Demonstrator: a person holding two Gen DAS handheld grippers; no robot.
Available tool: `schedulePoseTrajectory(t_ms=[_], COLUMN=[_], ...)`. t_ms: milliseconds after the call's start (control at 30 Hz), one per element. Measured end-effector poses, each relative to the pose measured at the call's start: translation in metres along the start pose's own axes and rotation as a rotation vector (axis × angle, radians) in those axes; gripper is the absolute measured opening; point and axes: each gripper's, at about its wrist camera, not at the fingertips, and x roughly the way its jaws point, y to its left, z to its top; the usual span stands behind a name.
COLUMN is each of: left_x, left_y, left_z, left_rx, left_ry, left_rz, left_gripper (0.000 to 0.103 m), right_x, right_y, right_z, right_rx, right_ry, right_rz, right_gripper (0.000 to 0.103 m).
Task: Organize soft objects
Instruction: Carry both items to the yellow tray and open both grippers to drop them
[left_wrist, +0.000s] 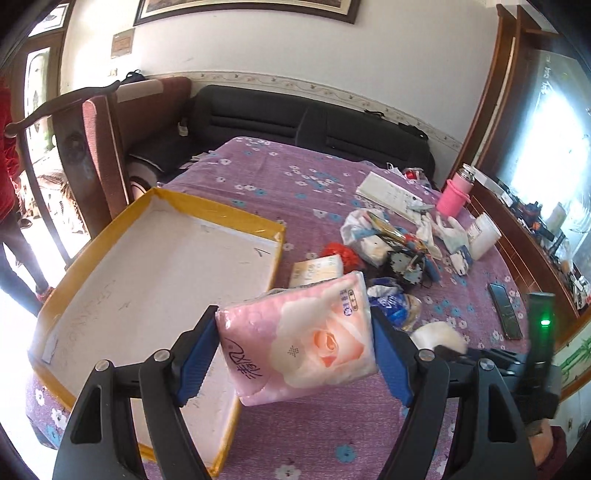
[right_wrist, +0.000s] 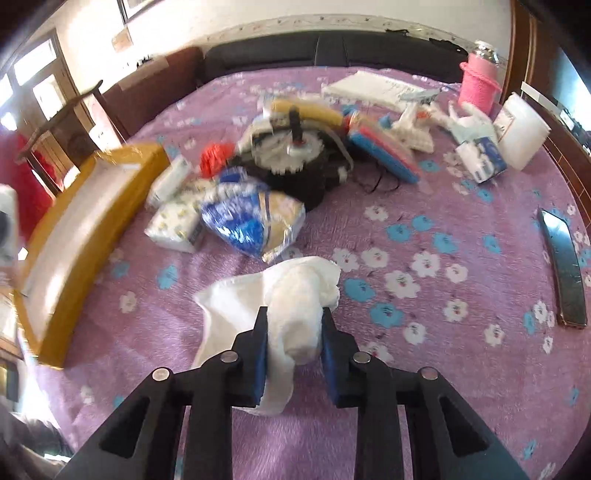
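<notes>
My left gripper (left_wrist: 295, 332) is shut on a pink tissue pack with a rose print (left_wrist: 295, 332), held above the table by the right edge of an open yellow-rimmed cardboard box (left_wrist: 147, 273). My right gripper (right_wrist: 293, 332) is shut on a white cloth (right_wrist: 295, 295) that trails down to the purple flowered tablecloth (right_wrist: 443, 387). The box shows at the left in the right wrist view (right_wrist: 92, 218). The white cloth also shows low right in the left wrist view (left_wrist: 439, 336).
A pile lies mid-table: white tissue packs (right_wrist: 177, 225), a blue and yellow bag (right_wrist: 255, 221), a red item (right_wrist: 214, 158), a black and white geared device (right_wrist: 295, 158). A pink bottle (right_wrist: 478, 86), a white container (right_wrist: 521, 129) and a dark phone (right_wrist: 565, 269) lie to the right.
</notes>
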Motion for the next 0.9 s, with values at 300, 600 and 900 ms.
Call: schedulePoseTrajectory(t_ms=[300,600,900], left_x=[-0.001,0.036,0.121], left_y=[0.043,0.085,0.125], left_z=[0.022,0.060,0.083], left_rx=[-0.040,-0.084,-0.178], left_ry=[-0.022,0.015,0.134], left_rz=[0.069,0.112,0.117], left_gripper=[0.077,0.078,0.078], right_x=[-0.048,-0.024,0.057], right_y=[0.041,0.130,0.172], right_z=[0.039,0.095,0.142], right_rx=[-0.065,-0.183,-0.190], right_ry=[-0.118,-0.131,-0.049], right_rz=[0.138,0.250,0.270], right_gripper=[0.027,0.027,0.027])
